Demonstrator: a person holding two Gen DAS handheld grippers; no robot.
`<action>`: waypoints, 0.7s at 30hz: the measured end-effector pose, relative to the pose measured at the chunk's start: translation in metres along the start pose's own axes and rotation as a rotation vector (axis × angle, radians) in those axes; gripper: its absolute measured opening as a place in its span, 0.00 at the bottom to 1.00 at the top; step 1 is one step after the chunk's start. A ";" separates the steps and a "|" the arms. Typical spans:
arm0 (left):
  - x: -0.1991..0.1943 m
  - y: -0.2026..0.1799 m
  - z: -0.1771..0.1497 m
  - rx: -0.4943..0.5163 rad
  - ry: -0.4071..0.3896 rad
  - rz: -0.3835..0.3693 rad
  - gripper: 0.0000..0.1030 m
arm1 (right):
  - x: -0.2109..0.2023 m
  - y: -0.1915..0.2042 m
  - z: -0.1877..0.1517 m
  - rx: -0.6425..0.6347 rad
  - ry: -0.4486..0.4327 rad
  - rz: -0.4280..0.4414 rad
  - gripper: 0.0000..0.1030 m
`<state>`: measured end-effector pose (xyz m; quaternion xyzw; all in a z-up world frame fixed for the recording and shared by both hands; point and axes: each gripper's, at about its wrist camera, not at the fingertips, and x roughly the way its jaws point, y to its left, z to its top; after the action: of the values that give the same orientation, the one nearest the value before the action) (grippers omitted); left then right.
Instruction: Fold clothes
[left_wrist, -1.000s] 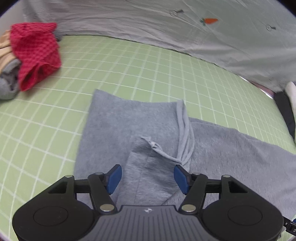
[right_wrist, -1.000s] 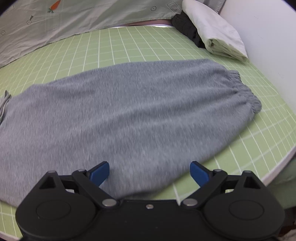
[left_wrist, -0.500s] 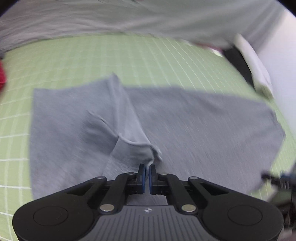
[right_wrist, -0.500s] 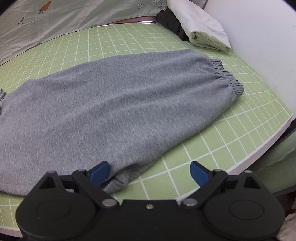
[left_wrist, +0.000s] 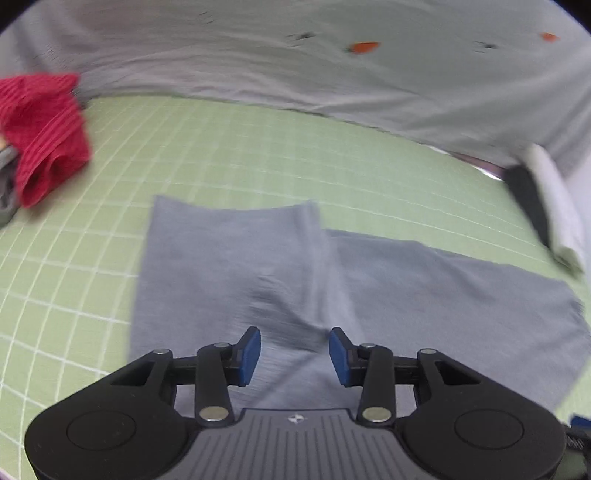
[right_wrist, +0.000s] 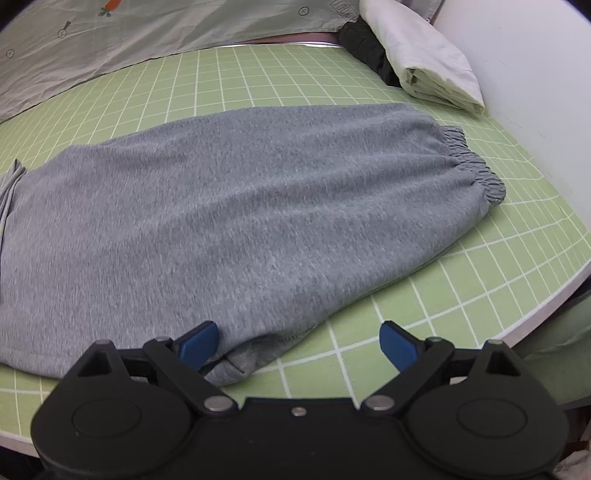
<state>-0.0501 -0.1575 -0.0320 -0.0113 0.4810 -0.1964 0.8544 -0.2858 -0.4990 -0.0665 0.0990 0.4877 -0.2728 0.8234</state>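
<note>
Right wrist: one grey sweatpants (right_wrist: 258, 206), two folded cloths (right_wrist: 424, 55).

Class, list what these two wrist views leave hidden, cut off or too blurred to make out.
- Left wrist: motion blur smears the print on the pale sheet.
- Left wrist: the red garment is cut off by the left edge.
- Right wrist: the gripper body hides the grey trousers' near hem.

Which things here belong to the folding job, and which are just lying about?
In the job: grey sweatpants, left gripper with jaws opening, right gripper.

Lying about: red garment, folded pale cloth, black cloth, carrot-print sheet.
</note>
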 end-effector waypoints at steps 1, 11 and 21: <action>0.008 0.003 0.001 -0.020 0.023 0.006 0.42 | 0.000 0.000 0.000 -0.003 0.002 0.001 0.92; 0.027 0.004 -0.011 -0.020 0.068 0.068 0.52 | -0.003 -0.014 -0.006 0.008 0.008 -0.024 0.93; 0.010 -0.031 -0.042 0.137 0.139 -0.052 0.07 | 0.001 -0.014 -0.004 0.050 0.012 -0.020 0.93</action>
<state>-0.0901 -0.1828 -0.0560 0.0483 0.5240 -0.2513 0.8124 -0.2959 -0.5090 -0.0676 0.1162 0.4869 -0.2927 0.8148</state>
